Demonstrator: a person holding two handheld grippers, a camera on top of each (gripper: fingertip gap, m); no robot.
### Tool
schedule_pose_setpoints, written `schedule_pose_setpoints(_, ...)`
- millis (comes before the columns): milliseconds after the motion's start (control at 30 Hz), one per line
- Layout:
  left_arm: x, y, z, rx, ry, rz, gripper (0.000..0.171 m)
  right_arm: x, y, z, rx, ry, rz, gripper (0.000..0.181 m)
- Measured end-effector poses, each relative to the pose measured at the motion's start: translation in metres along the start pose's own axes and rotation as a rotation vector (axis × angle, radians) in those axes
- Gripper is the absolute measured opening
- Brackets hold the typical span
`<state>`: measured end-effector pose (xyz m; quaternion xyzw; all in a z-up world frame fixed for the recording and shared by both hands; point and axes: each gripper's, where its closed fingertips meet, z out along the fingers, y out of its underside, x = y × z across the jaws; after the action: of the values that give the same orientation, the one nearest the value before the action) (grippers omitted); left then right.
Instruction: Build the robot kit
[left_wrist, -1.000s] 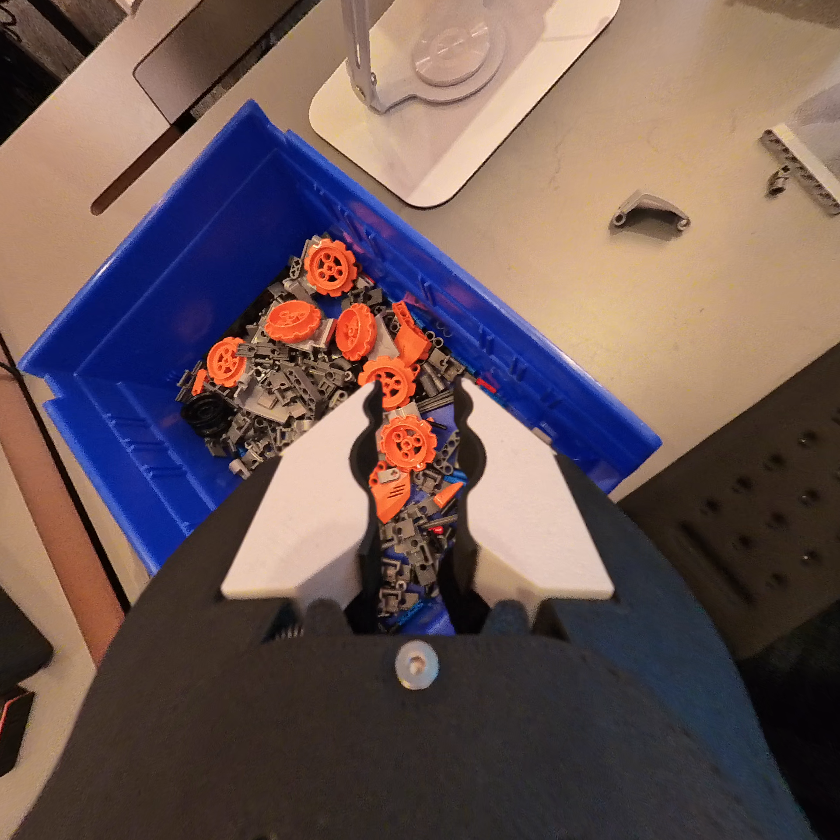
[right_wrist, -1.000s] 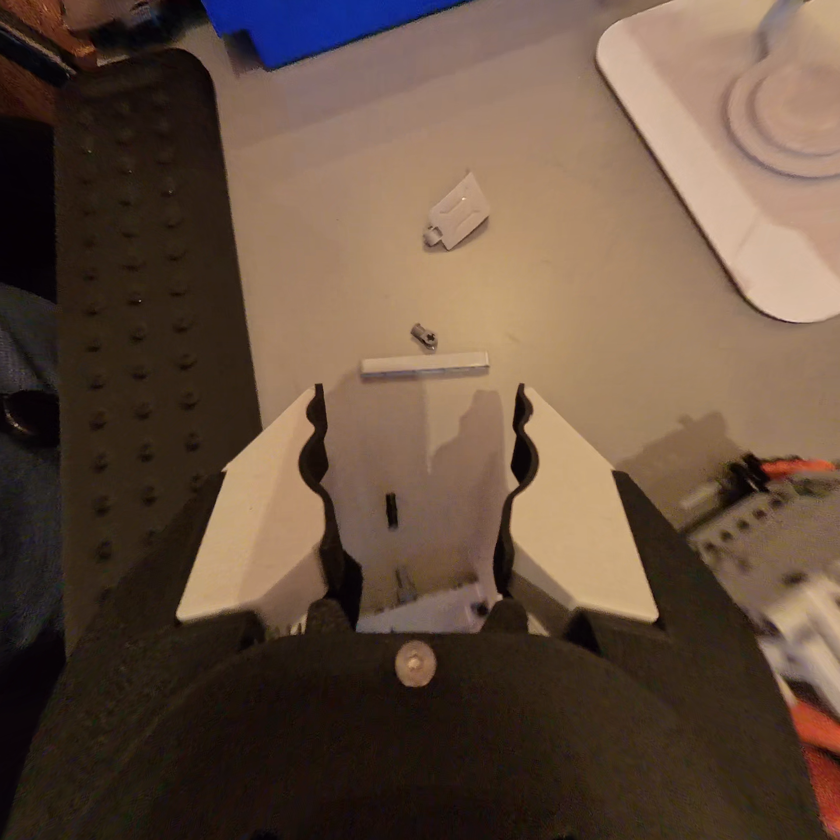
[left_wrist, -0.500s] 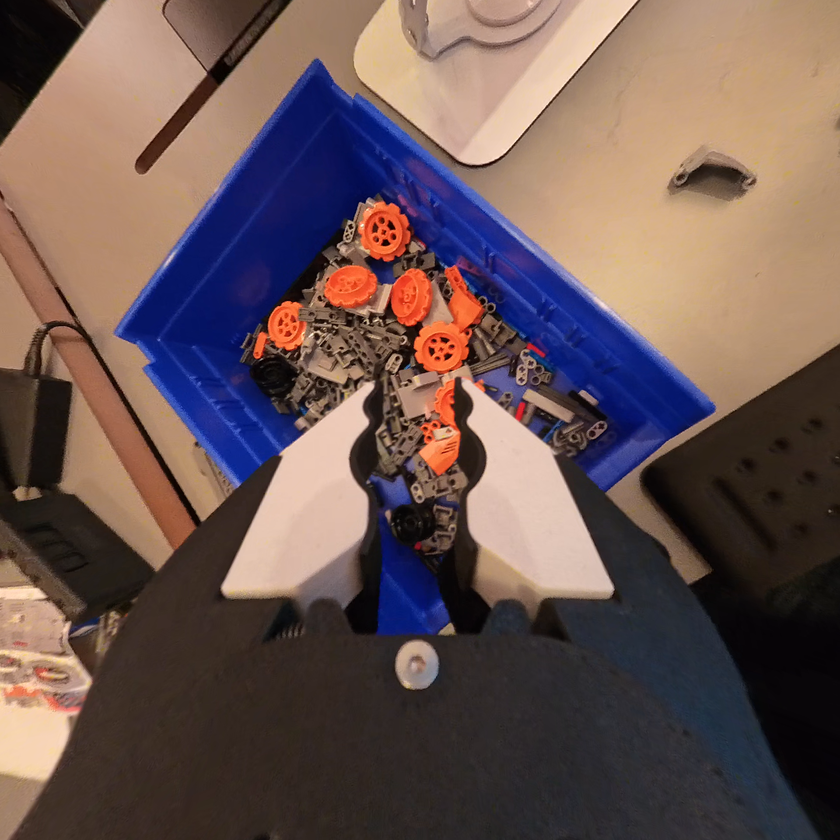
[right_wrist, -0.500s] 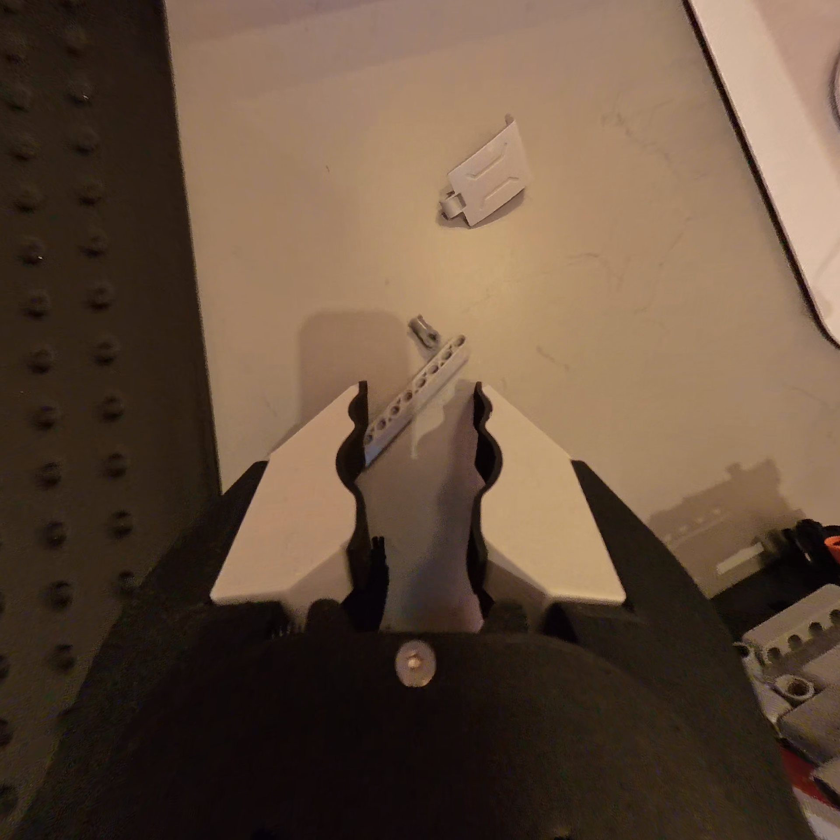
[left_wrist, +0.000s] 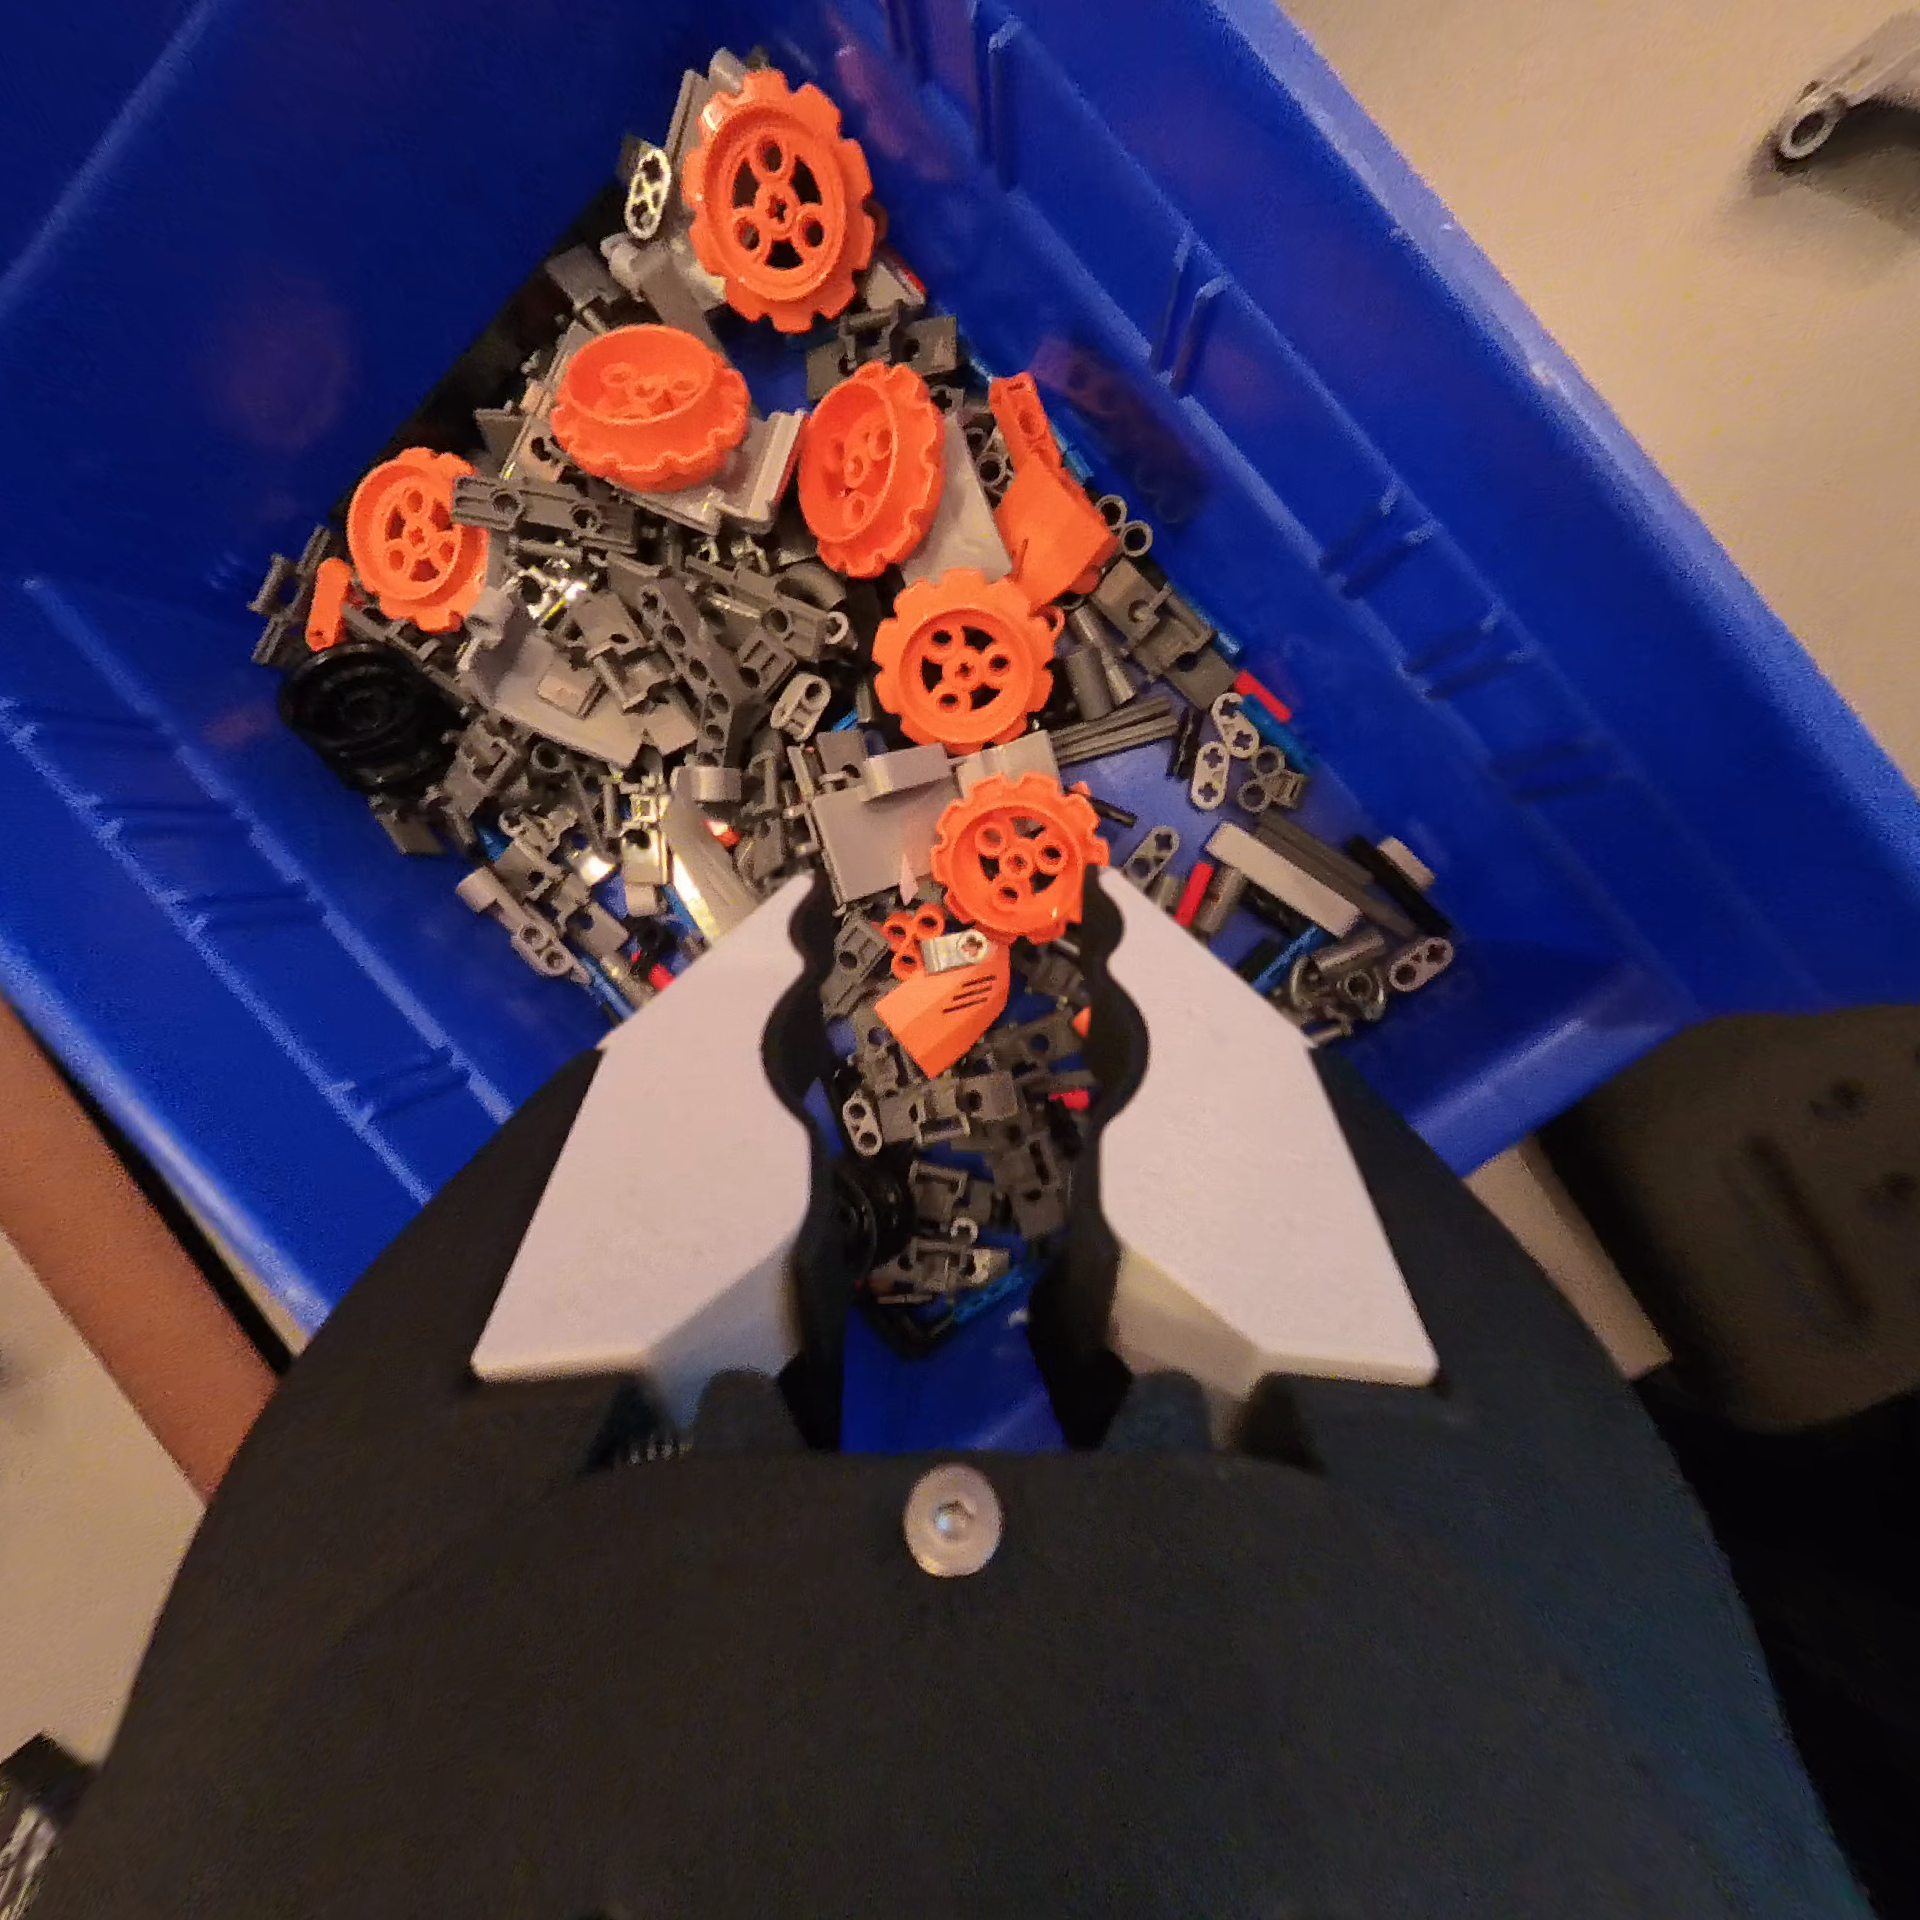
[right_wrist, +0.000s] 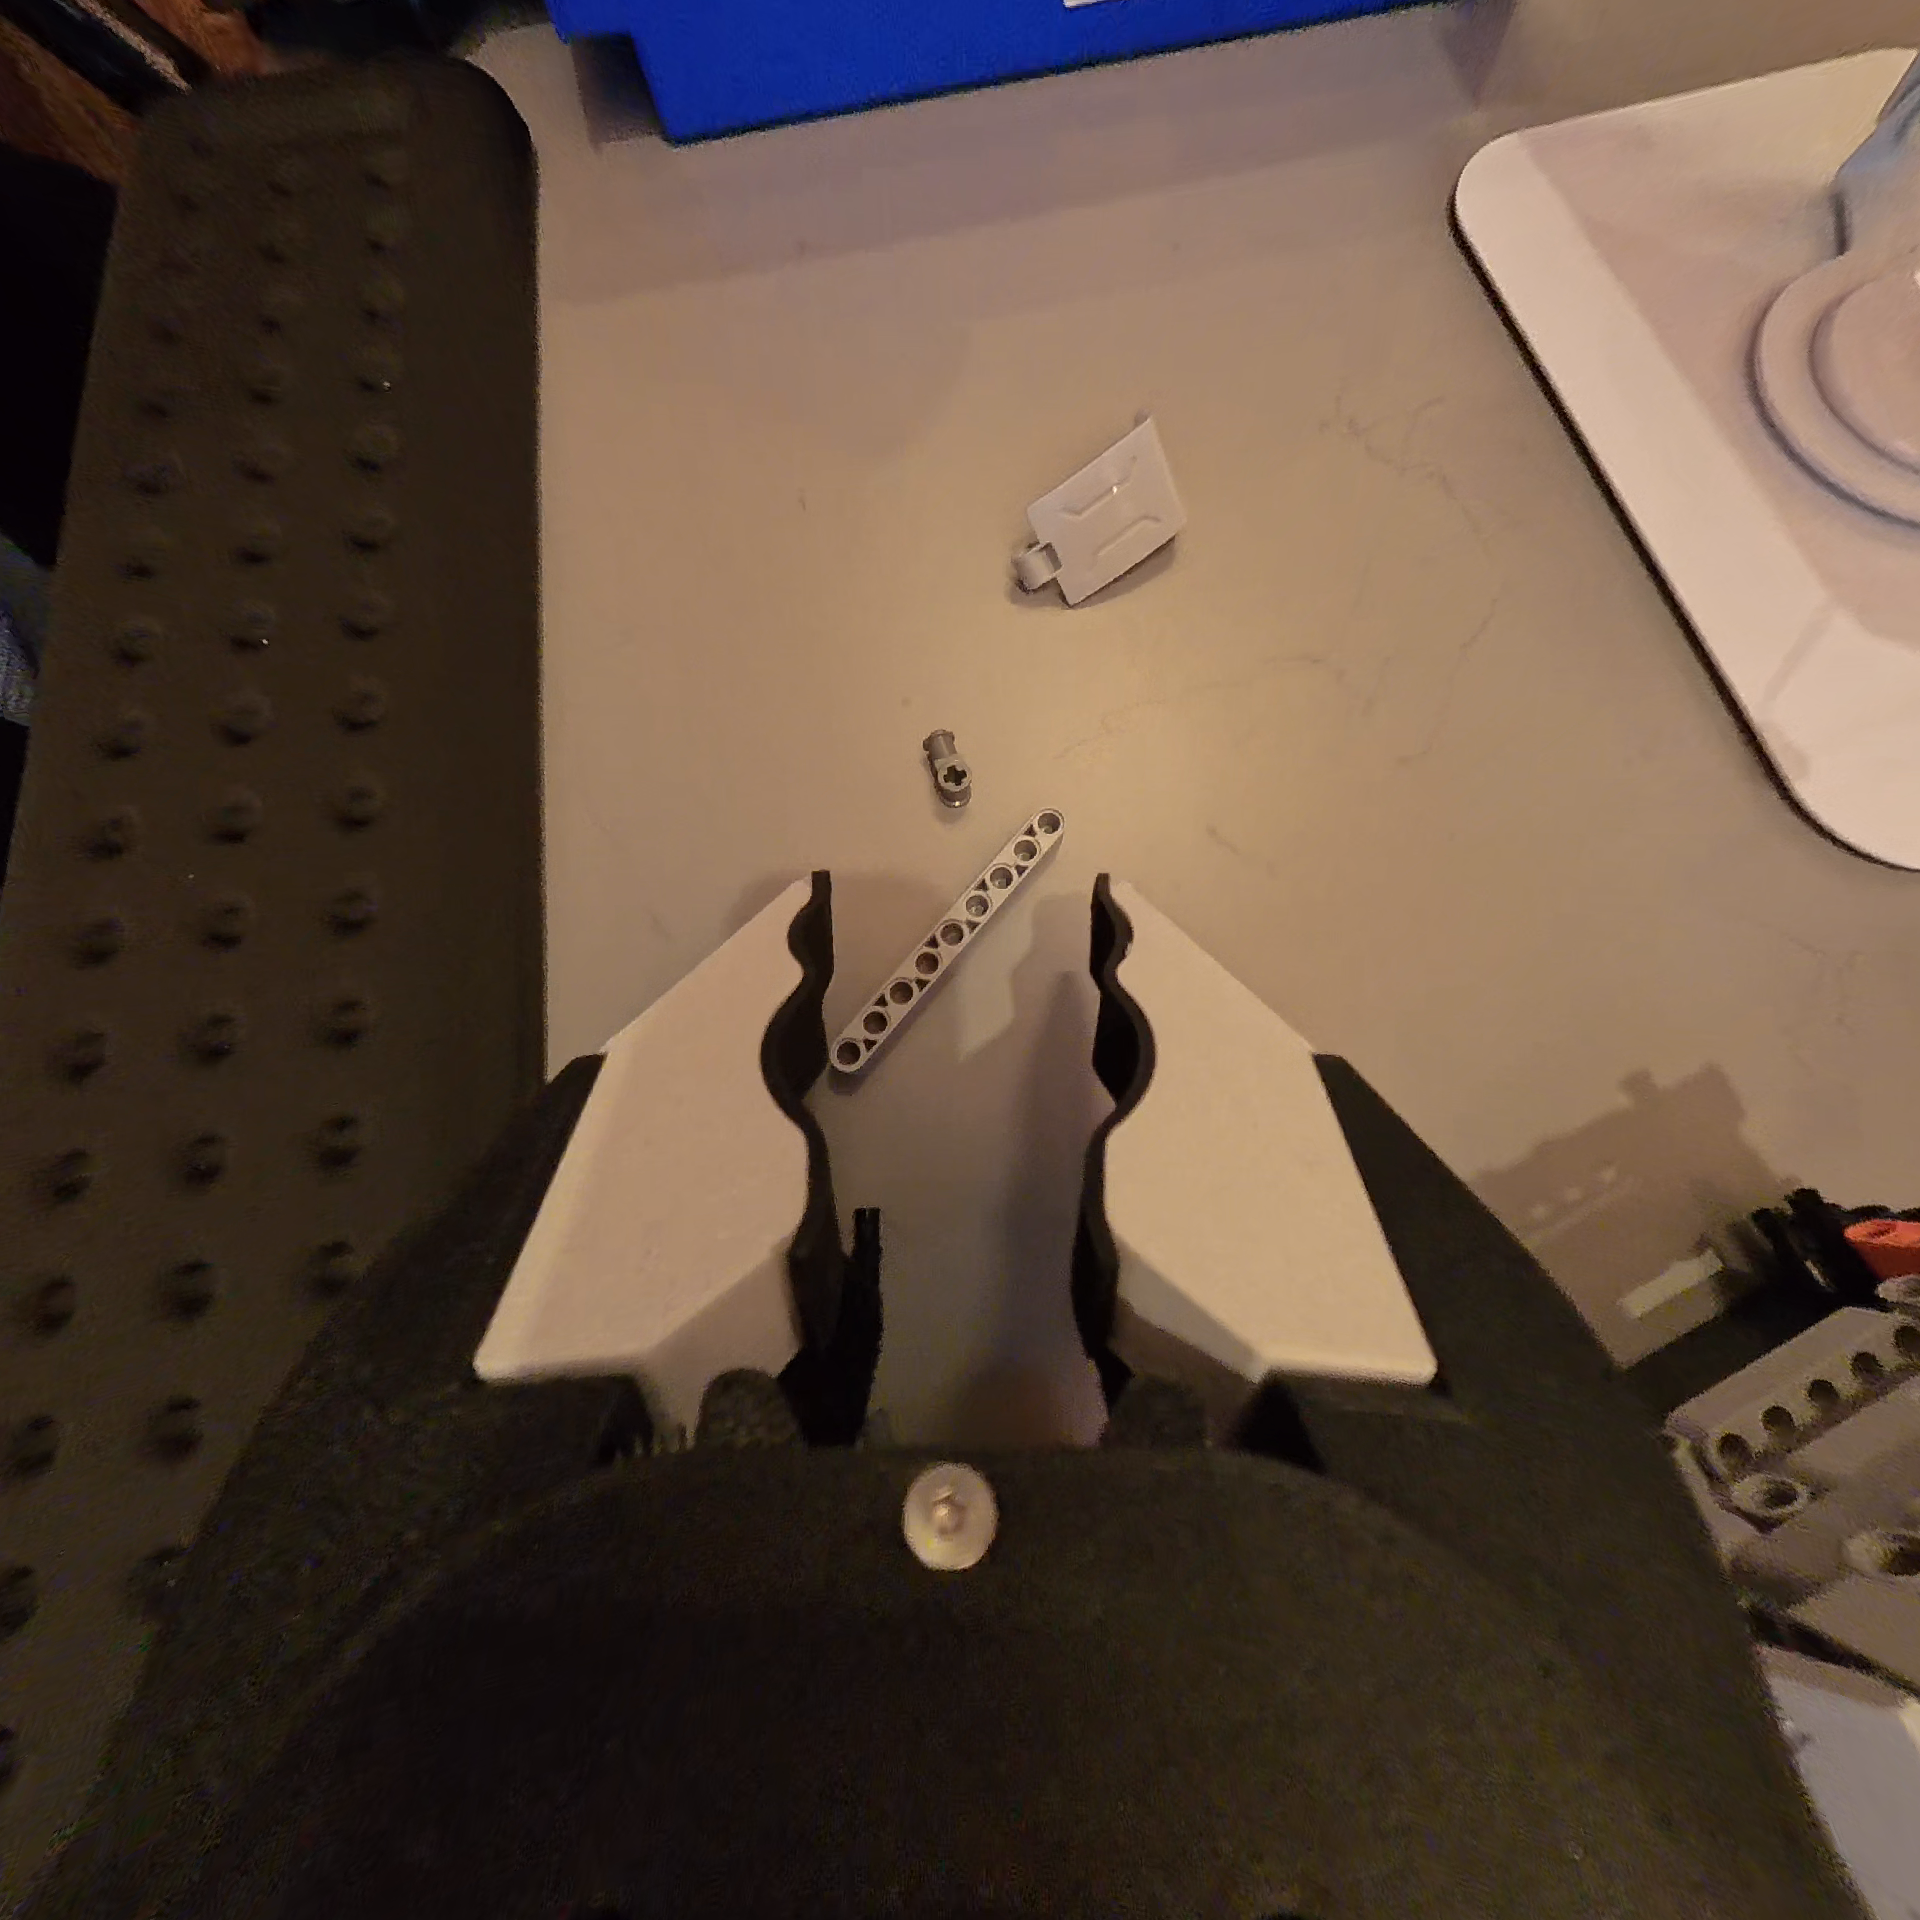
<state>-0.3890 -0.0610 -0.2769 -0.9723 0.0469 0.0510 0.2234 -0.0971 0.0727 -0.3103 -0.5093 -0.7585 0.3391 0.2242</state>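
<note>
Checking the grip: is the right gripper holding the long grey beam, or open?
Open. The right gripper has parted jaws, and the grey beam lies flat on the table between them.

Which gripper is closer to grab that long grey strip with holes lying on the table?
Probably the right gripper. The grey strip lies flat on the table between its open fingertips. The left gripper is open too, but it hangs over the blue bin of parts.

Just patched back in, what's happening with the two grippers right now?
The left gripper hangs open over the blue bin of orange wheels and grey parts, holding nothing. The right gripper is open above the table, jaws either side of a grey strip with holes; a small grey pin and a grey panel lie beyond.
</note>
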Motion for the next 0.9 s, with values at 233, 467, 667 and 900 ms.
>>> schedule_pose_setpoints(233, -0.008, -0.008, 0.03, 0.019, 0.038, -0.097, 0.045, 0.004, 0.001, -0.003, 0.028, 0.005, 0.003, 0.048)
schedule_pose_setpoints(467, -0.015, 0.004, 0.035, -0.018, 0.033, -0.138, 0.024, 0.011, 0.002, -0.006, 0.047, 0.011, 0.031, 0.047)
schedule_pose_setpoints(667, -0.001, 0.035, 0.017, -0.181, 0.131, -0.142, 0.002, 0.01, 0.004, -0.006, 0.043, 0.003, 0.032, 0.047)
schedule_pose_setpoints(900, -0.03, 0.027, -0.011, -0.1, 0.014, -0.191, 0.017, 0.011, 0.002, -0.009, 0.062, -0.002, 0.039, 0.048)
